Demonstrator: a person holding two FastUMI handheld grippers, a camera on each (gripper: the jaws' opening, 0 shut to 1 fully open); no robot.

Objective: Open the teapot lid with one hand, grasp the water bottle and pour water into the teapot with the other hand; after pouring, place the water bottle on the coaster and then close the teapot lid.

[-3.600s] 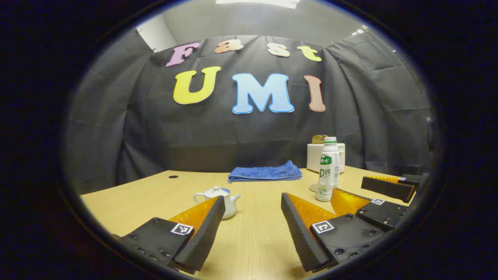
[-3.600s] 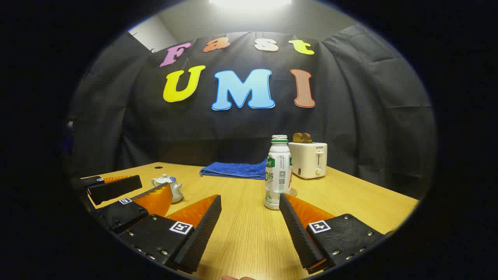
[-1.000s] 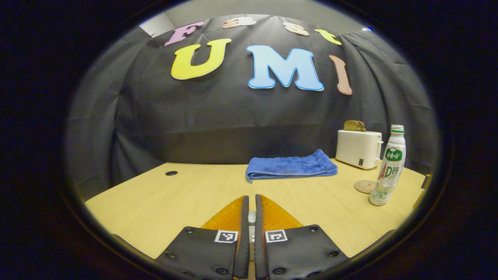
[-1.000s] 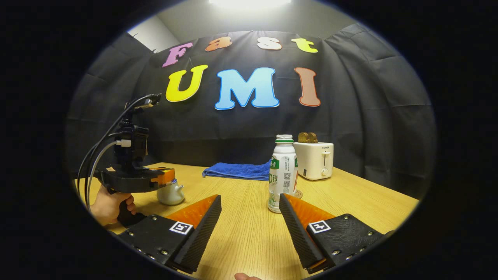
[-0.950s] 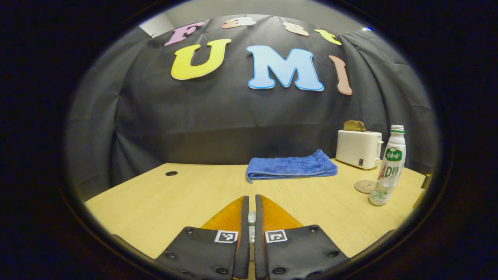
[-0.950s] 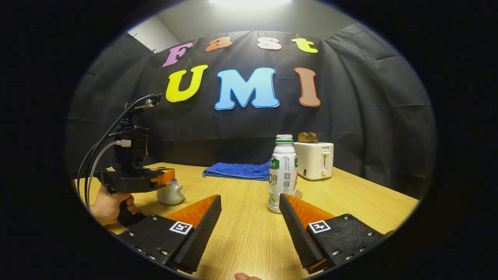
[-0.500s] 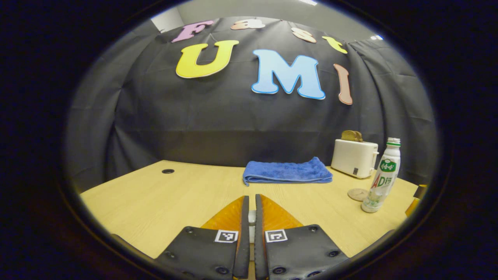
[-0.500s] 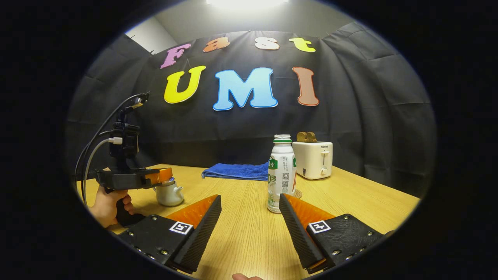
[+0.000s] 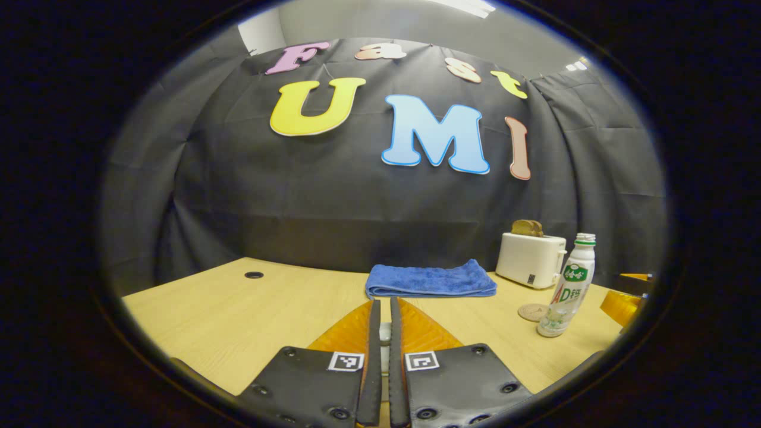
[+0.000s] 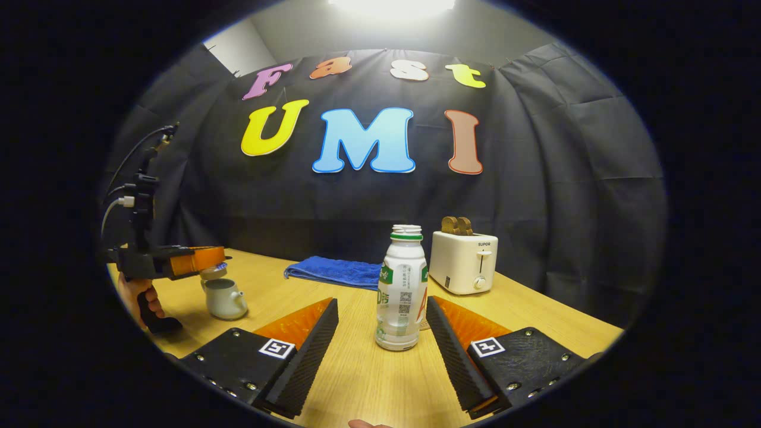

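Observation:
A white teapot stands at the table's left in the right gripper view. Its lid hangs just above it, pinched in my left gripper, which a hand holds. In the left gripper view, my left gripper is shut, with the lid's white knob between its fingers. The uncapped water bottle stands upright between the tips of my open right gripper, unheld. The bottle also appears at the right, beside the round coaster.
A folded blue towel lies at the back of the wooden table. A white toaster with bread in it stands behind the bottle. A small cable hole sits at the table's far left.
My left gripper has risen and drawn the lid up off the teapot. My right gripper has closed in on the bottle, which now sits centred between its open fingers.

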